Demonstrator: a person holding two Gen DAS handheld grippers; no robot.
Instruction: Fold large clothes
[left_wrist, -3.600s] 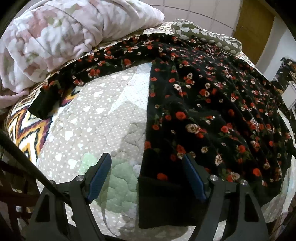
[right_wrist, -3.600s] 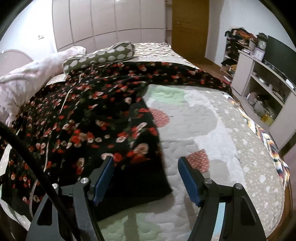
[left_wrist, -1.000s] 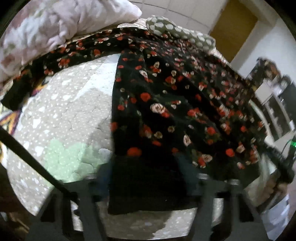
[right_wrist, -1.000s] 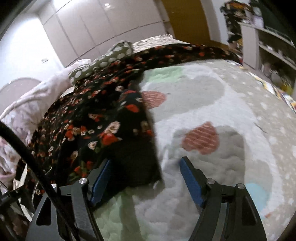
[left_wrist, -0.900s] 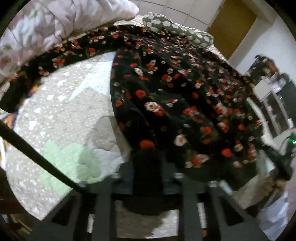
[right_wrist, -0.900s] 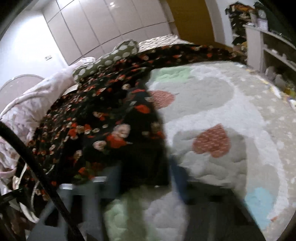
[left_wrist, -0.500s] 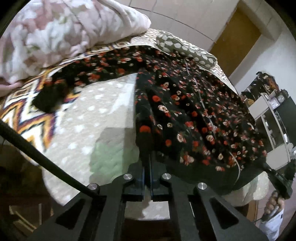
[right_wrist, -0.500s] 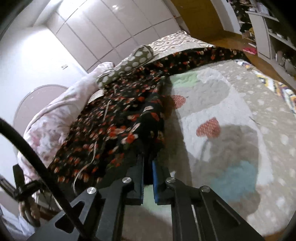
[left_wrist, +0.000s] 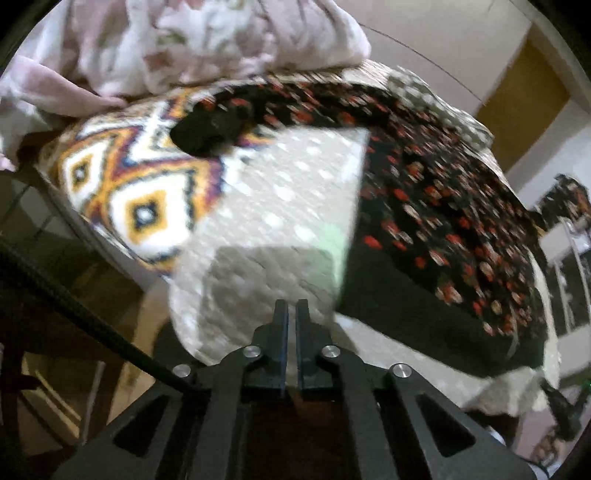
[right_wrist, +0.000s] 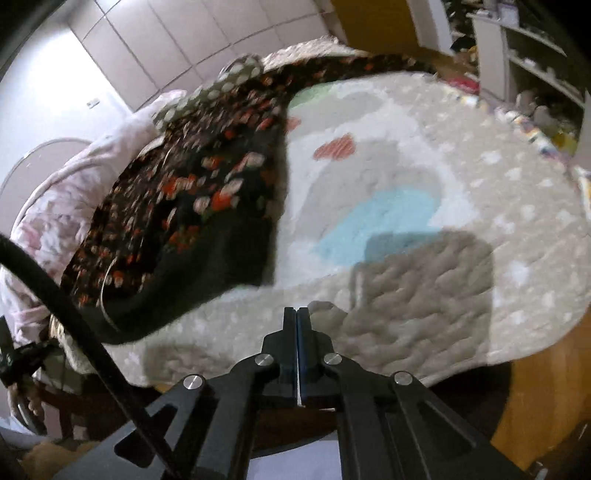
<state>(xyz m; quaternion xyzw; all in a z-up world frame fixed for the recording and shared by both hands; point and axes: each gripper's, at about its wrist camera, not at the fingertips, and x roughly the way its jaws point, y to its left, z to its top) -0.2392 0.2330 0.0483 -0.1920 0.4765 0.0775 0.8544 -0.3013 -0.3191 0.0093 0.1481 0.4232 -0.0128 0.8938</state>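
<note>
Now the black floral dress (left_wrist: 436, 221) lies spread on the quilt (left_wrist: 280, 206), its long axis running from the plain black hem at the near edge of the bed up toward the spotted pillow (right_wrist: 225, 85). Left gripper (left_wrist: 291, 314) shows a thin gap, jaws opening, nothing between them. Right gripper (right_wrist: 297, 317) is pressed together, holding nothing, off the hem.

You've got a soft matt black floral cloth garment (left_wrist: 436, 221) lying on a puffy quilted bedspread (right_wrist: 424, 258), next to a fleecy pink blanket (left_wrist: 207, 40), while your matt black plastic grippers (right_wrist: 297, 314) carry shiny metal screws.
</note>
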